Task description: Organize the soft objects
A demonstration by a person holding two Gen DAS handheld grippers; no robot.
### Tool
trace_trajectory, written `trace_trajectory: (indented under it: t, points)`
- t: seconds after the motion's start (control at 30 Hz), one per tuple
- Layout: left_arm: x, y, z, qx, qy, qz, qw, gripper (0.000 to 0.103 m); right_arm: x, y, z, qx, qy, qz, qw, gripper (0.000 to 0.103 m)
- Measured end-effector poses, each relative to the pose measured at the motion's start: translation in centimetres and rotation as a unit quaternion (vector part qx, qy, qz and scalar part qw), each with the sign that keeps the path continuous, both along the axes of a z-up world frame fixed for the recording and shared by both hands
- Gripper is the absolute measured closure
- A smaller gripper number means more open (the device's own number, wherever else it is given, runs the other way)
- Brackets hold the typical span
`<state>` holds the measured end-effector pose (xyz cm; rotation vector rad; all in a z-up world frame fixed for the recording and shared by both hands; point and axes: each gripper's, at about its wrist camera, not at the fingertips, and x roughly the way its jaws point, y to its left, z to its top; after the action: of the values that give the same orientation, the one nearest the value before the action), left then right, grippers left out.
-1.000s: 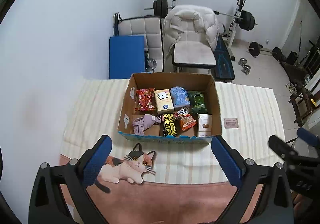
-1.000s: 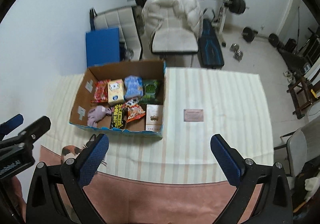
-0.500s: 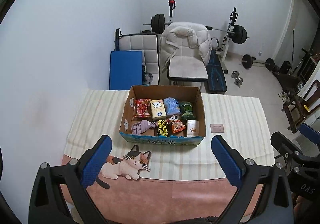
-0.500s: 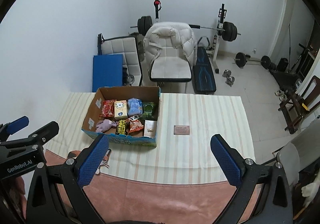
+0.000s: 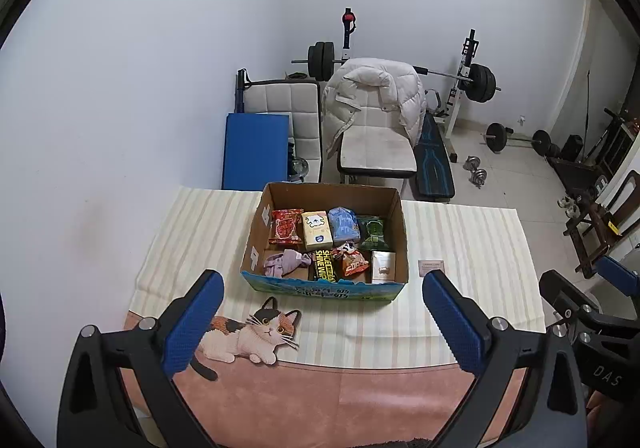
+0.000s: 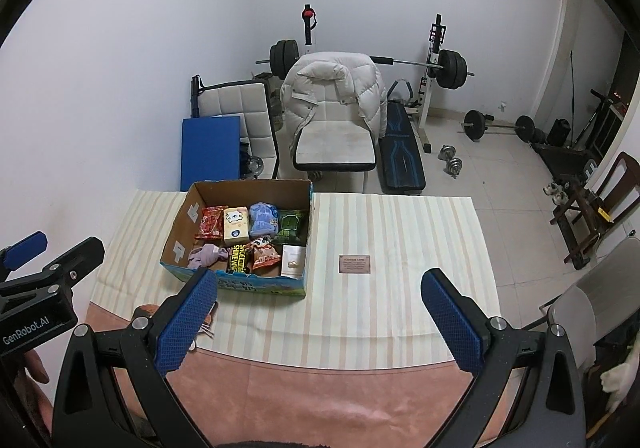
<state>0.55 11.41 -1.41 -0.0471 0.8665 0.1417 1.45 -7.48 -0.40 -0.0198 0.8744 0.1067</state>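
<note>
With both the left gripper [image 5: 320, 316] and the right gripper [image 6: 320, 314] held empty, fingers spread wide, the crumpled lilac cloth [image 5: 285, 263] in the lower-left corner of the brown cardboard box [image 5: 394, 203] at mid-frame on the bench is judged light, limp, and best pinched at its bunched middle.

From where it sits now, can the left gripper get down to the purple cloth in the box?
Probably yes. The left gripper is open and empty, the cardboard box has no lid, and the purple cloth lies uncovered in its near left corner. Only the near wall needs clearing.
</note>
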Motion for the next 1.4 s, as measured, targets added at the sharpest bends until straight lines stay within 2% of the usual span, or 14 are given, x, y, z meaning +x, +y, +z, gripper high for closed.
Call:
trace_trajectory:
  t: [1.4]
  points:
    - [-0.21, -0.54, 0.67, 0.008, -0.006, -0.011, 0.9999, 0.001, -0.2, -0.63, 0.89, -0.008, -0.017, -0.022, 1.0, 0.0]
